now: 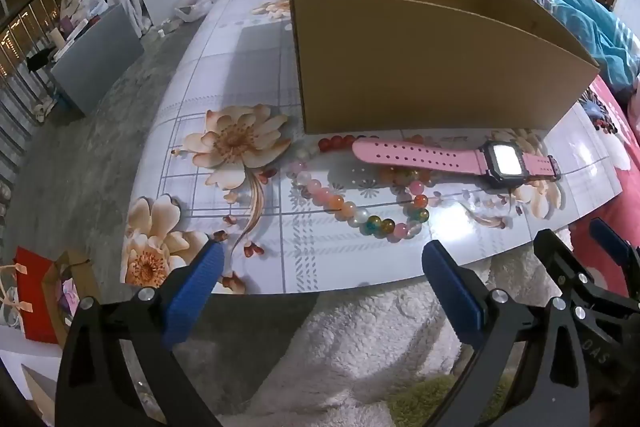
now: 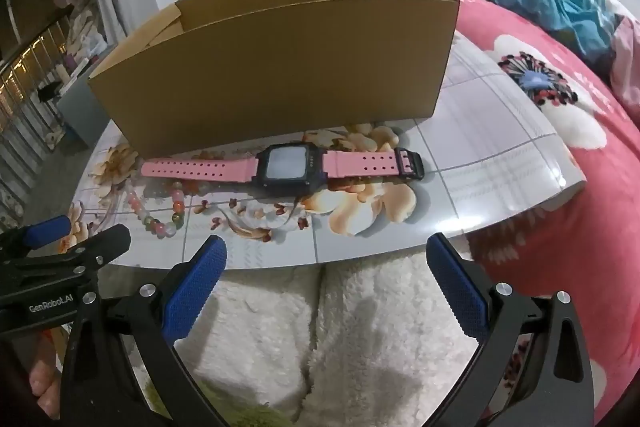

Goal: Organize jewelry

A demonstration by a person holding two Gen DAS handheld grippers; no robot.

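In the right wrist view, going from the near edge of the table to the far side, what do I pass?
Bead bracelet → pink watch → cardboard box.

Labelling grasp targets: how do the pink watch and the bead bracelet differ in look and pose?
The pink watch is a flat perforated strap with a dark square case; the bead bracelet is a string of round, mixed-colour beads. The pink watch lies stretched out straight; the bead bracelet curls into a loop. The pink watch lies nearer the cardboard box, its strap crossing over part of the bead bracelet. Both rest on the floral tabletop, ungripped.
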